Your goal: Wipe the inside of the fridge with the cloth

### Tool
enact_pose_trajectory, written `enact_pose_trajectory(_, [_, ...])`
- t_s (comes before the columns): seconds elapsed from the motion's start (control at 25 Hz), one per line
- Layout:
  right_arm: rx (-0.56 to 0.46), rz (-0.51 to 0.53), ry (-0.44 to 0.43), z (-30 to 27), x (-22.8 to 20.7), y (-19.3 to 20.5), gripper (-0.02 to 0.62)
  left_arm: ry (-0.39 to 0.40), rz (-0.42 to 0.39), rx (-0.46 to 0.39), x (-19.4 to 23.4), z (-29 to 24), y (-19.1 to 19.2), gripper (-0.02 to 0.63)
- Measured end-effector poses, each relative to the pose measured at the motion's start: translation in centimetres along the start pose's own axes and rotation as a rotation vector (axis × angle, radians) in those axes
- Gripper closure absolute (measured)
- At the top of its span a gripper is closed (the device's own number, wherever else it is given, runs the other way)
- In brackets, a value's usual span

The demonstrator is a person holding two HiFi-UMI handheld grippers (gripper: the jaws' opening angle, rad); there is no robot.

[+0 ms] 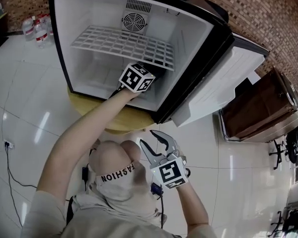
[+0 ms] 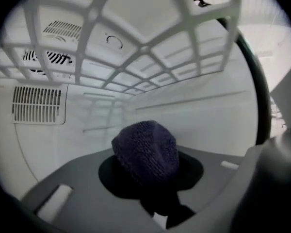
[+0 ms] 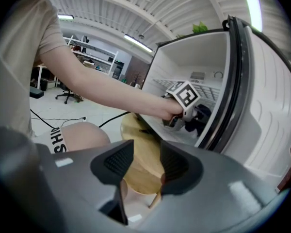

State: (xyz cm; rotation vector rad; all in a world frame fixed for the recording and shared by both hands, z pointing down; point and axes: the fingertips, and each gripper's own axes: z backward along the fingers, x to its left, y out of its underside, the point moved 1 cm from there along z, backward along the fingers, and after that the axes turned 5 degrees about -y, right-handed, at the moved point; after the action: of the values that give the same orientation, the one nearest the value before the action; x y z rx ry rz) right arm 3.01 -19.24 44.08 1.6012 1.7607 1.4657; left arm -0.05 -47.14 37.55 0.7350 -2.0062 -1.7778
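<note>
Two grippers, one job: the left gripper (image 1: 148,81) reaches into the open fridge (image 1: 208,38) under the wire shelf (image 1: 124,43), jaws clenched on the dark knitted cloth (image 2: 145,152). The cloth is bunched into a rounded wad, probably so that a firm pad of fabric, not hard plastic, meets the white lining. It sits squarely between the jaws and bulges out past their tips, facing the back wall in the lower compartment. Whether it is already touching a surface cannot be told from either view.

The right gripper (image 1: 148,138) hangs outside, low over the person's lap and well apart from the fridge. Its jaws stand apart with nothing between them; only the round wooden table (image 3: 140,174) that carries the fridge shows through the gap. It seems parked there to stay clear of the door (image 1: 223,83).
</note>
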Motion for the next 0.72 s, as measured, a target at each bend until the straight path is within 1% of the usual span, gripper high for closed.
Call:
enact_pose_trajectory(0.08, [-0.020, 0.009, 0.006, 0.2, -0.1, -0.6, 0.422, 0.040, -0.030, 0.016, -1.8, 1.7, 0.4, 0.486])
enact_pose_trajectory(0.16, [-0.026, 0.019, 0.009, 0.5, 0.6, -0.9, 0.422, 0.075, -0.036, 0.028, -3.8, 3.5, 0.6, 0.488])
enact_pose_trajectory(0.24, [-0.009, 0.024, 0.004, 1.2, 1.8, -0.6, 0.422, 0.135, -0.031, 0.034, -6.4, 5.4, 1.4, 0.488])
enact_pose_trajectory(0.28, [0.000, 0.030, 0.005, 1.4, 2.2, -0.6, 0.422, 0.175, -0.044, 0.025, -7.6, 6.4, 1.3, 0.488])
enact_pose_trajectory(0.36, [0.002, 0.045, 0.015, 1.8, 2.5, -1.1, 0.422, 0.249, -0.116, -0.020, -9.6, 8.4, 0.2, 0.486])
enact_pose_trajectory(0.4, [0.002, 0.050, 0.020, 2.0, 2.5, -1.3, 0.422, 0.260, -0.150, -0.044, -10.2, 9.2, -0.5, 0.485])
enact_pose_trajectory(0.44, [0.004, 0.053, 0.021, 2.3, 2.4, -1.5, 0.422, 0.245, -0.163, -0.059, -10.1, 9.6, -0.9, 0.485])
enact_pose_trajectory(0.52, [0.011, 0.056, 0.022, 2.8, 2.4, -1.5, 0.422, 0.157, -0.140, -0.044, -8.2, 9.4, -0.7, 0.483])
enact_pose_trajectory(0.6, [0.014, 0.051, 0.023, 2.9, 2.3, -1.3, 0.422, 0.056, -0.105, 0.017, -5.3, 8.0, 0.5, 0.483])
enact_pose_trajectory(0.72, [0.020, 0.051, 0.021, 2.3, 1.7, -1.1, 0.422, -0.045, -0.061, 0.097, -1.5, 4.9, 1.8, 0.482])
